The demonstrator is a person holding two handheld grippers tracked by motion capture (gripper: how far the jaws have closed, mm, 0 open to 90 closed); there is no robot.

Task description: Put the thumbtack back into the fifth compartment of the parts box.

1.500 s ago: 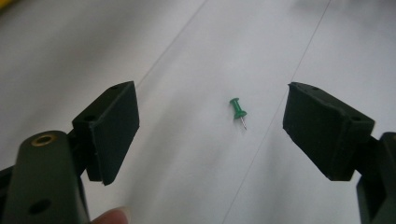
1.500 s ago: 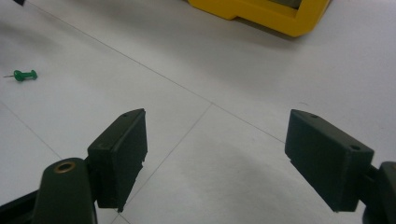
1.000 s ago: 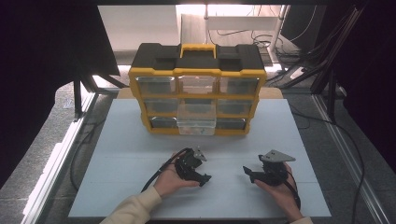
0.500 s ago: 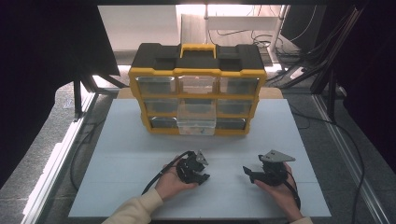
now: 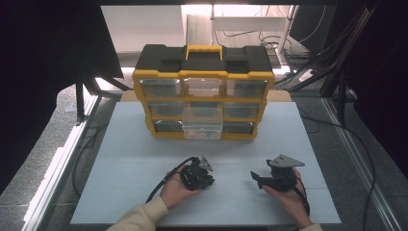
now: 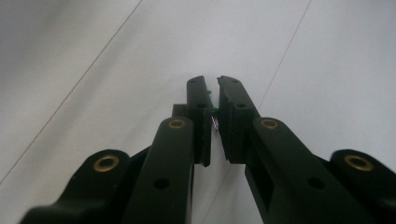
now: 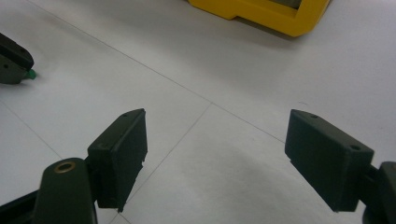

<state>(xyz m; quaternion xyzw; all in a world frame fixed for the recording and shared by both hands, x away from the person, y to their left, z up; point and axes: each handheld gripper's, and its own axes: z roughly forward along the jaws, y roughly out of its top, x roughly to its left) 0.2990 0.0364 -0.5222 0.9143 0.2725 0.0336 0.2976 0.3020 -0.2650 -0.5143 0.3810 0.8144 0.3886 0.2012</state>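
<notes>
The left gripper (image 6: pixel 212 100) has just been closing its jaws, and now they're pinched on a tiny green piece (image 6: pixel 215 111) with only a sliver of gap left, right down at the white table (image 5: pixel 134 154). The same green piece peeks out under that gripper's tip in the right gripper view. The right gripper (image 7: pixel 212 161) sits nearby with jaws spread wide and nothing between them. Further back stands the yellow drawer organizer (image 5: pixel 204 77), its bottom middle drawer (image 5: pixel 202 126) pulled out.
</notes>
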